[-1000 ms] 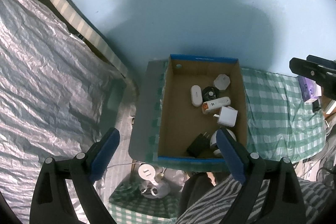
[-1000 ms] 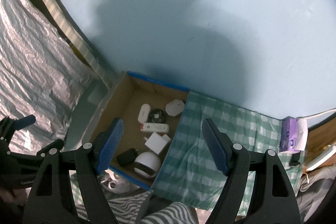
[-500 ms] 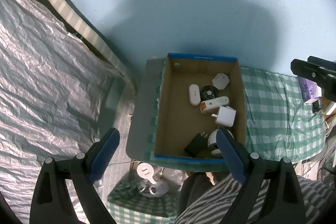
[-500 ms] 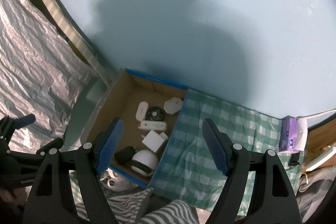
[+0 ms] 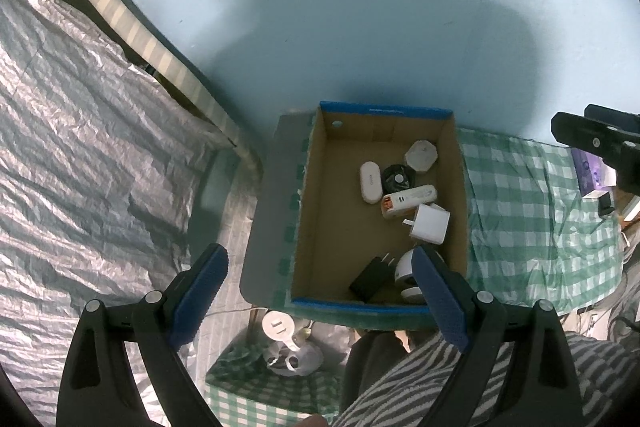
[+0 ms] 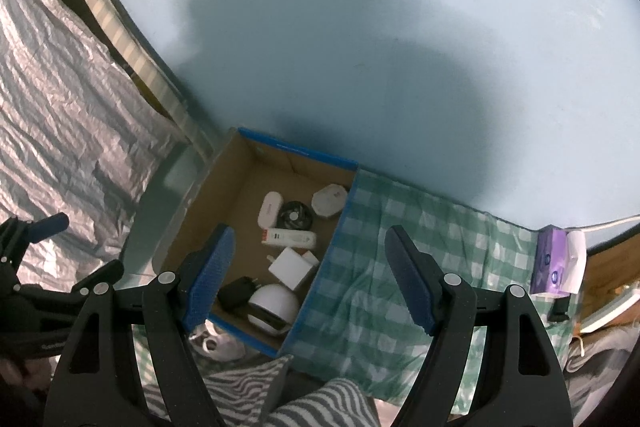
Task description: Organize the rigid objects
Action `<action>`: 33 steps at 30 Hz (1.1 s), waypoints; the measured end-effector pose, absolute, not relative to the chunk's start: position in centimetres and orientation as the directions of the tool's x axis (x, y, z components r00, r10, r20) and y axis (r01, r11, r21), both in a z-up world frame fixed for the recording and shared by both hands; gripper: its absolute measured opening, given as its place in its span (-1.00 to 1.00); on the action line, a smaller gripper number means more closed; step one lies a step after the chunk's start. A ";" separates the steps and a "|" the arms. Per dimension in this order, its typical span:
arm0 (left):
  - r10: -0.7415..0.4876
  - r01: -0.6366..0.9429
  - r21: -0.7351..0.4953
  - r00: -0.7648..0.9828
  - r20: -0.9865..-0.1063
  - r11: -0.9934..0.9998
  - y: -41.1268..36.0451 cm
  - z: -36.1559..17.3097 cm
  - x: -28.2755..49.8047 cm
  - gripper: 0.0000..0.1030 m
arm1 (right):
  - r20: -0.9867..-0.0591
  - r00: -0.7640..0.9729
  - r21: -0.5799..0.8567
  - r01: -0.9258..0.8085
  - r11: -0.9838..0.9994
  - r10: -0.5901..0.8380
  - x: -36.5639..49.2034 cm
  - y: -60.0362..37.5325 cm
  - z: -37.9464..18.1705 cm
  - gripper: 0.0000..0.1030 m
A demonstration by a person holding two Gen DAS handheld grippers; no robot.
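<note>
While both of my grippers hang high over the scene, each stands spread wide with nothing between its ridged blue pads: my left gripper (image 5: 320, 301) and my right gripper (image 6: 308, 279).

Below them sits the cardboard box (image 5: 312, 227), plain brown inside, blue along its rim, with one grey flap folded outward on its left. It holds seven rigid items, all crowded toward its right wall. At the far end lies a white hexagonal puck (image 5: 421, 155), with a black round disc (image 5: 396, 179) touching a white oval pill-shaped device (image 5: 370, 182) beside it. Next comes a white bar-shaped charger with an orange end (image 5: 408, 201), then a white square plug adapter (image 5: 430, 225). At the near end are a black plug adapter (image 5: 372, 279), prongs up, and a white domed device (image 6: 274, 305).

To the box's right the worktop is covered by a creased green checked cloth (image 6: 420, 247), with a purple tissue box (image 6: 550, 267) at its far right edge. Crinkled silver foil sheeting (image 5: 80, 147) fills the left. White plastic items (image 5: 286, 343) lie low, just outside the box's near wall. Striped grey fabric (image 6: 320, 403) fills the bottom edge.
</note>
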State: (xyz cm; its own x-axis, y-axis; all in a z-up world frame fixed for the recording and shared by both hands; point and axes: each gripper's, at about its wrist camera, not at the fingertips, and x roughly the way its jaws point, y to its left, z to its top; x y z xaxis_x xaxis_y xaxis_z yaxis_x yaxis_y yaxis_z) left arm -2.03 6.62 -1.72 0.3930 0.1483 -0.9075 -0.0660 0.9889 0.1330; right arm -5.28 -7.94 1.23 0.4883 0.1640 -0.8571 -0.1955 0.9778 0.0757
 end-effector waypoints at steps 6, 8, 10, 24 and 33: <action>0.160 -0.081 0.139 0.389 -0.907 0.987 6.9 -1.8 -2.3 0.83 | -0.859 0.480 0.075 -0.223 0.972 0.176 -5.0 -7.5 1.1 0.50; 0.163 -0.088 0.140 0.389 -0.907 0.986 7.0 -1.7 -2.4 0.83 | -0.860 0.478 0.075 -0.230 0.970 0.180 -4.9 -7.4 1.1 0.50; 0.166 -0.093 0.141 0.389 -0.906 0.986 6.9 -1.7 -2.5 0.83 | -0.860 0.476 0.077 -0.239 0.968 0.186 -4.9 -7.3 1.1 0.50; 0.168 -0.089 0.144 0.388 -0.906 0.986 6.7 -1.7 -2.7 0.83 | -0.859 0.473 0.082 -0.249 0.965 0.195 -4.8 -7.0 1.2 0.50; 0.167 -0.089 0.144 0.388 -0.907 0.986 6.8 -1.7 -2.6 0.83 | -0.860 0.473 0.084 -0.239 0.967 0.191 -4.8 -7.1 1.0 0.50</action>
